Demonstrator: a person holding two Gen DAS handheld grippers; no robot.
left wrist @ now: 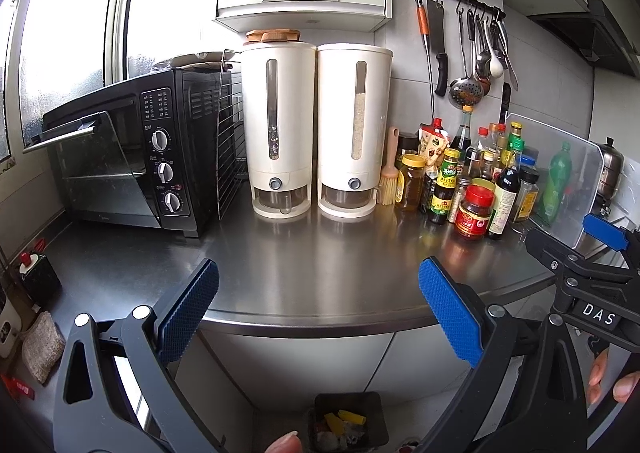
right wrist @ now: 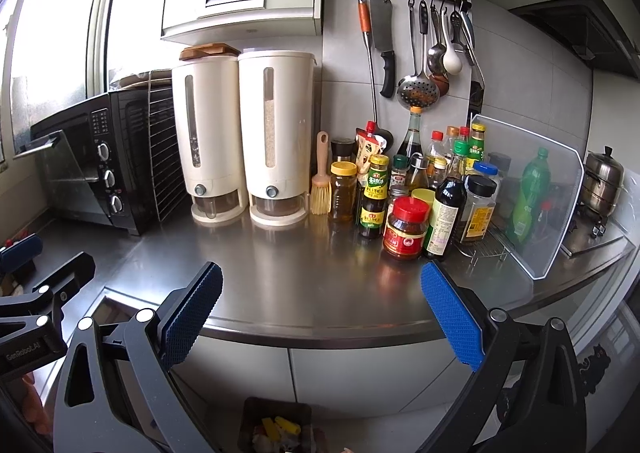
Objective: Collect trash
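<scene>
Both grippers held above the front edge of the steel counter, side by side. Left gripper spread wide, nothing between the blue pads; right gripper likewise spread wide and empty, pads clear of the counter surface.

Down on the floor, just in front of the cabinet doors below the counter's front edge: a small dark trash bin, seen from above in both views. Inside it, trash: yellow scraps and some crumpled pale pieces.

No loose litter visible across the middle or front of the counter. Along the back edge only kitchen goods: toaster oven at the left, two white grain dispensers at centre, sauce bottles and jars toward the right, clear splash guard near the right end.

Probably near the finish or done: trash already sitting in the bin, counter tidy, both grippers unloaded. Perhaps left: a check of the far left corner, only partly in view, for stray bits.
</scene>
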